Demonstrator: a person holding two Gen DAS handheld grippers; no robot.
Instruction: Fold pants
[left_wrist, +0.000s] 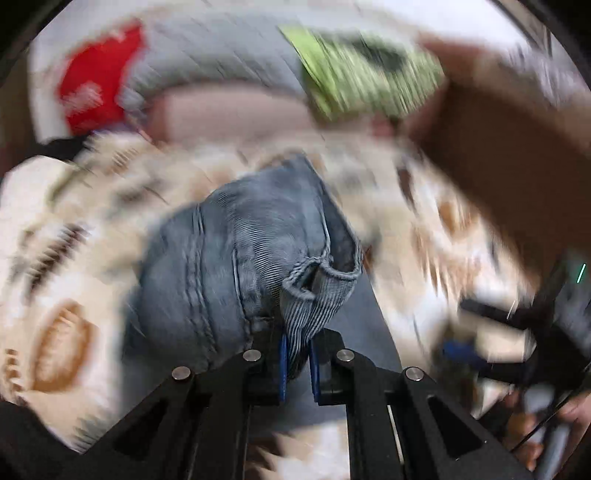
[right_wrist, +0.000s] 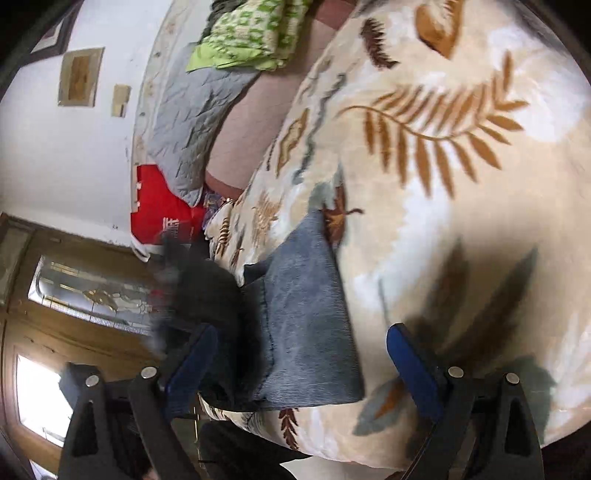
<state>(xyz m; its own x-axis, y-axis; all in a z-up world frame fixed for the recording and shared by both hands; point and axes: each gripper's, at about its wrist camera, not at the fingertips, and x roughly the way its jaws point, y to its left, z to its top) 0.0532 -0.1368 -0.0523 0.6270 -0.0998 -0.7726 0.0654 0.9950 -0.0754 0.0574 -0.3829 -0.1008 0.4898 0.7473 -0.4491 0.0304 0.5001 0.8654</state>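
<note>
The left claw (left_wrist: 297, 363) is clamping a bunched edge of the pants (left_wrist: 243, 258), a hem or waistband fold of blue-grey corduroy pinched between its blue pads (left_wrist: 282, 363). The cloth is rising straight ahead of that claw in a rumpled mound, and heavy blur across the left wrist view suggests the claw is swinging with it. The right claw (right_wrist: 303, 369) is standing wide apart, gripping nothing; part of the pants (right_wrist: 306, 321) is lying between and just ahead of its fingers (right_wrist: 413, 369), flat on the leaf-patterned blanket (right_wrist: 461, 192) covering the bed. A dark blurred shape to the left of the right claw is probably the other gripper, though it is too smeared to tell.

Judging by this, the fold is partway along: the portion ahead of the right claw is looking flat with a clean creased edge, while the portion in the left claw is bunched and lifted off the bed. What is left seems to be laying that held part over the flat one, releasing it, and smoothing. How many folds are already in cannot be told from these views.
</note>
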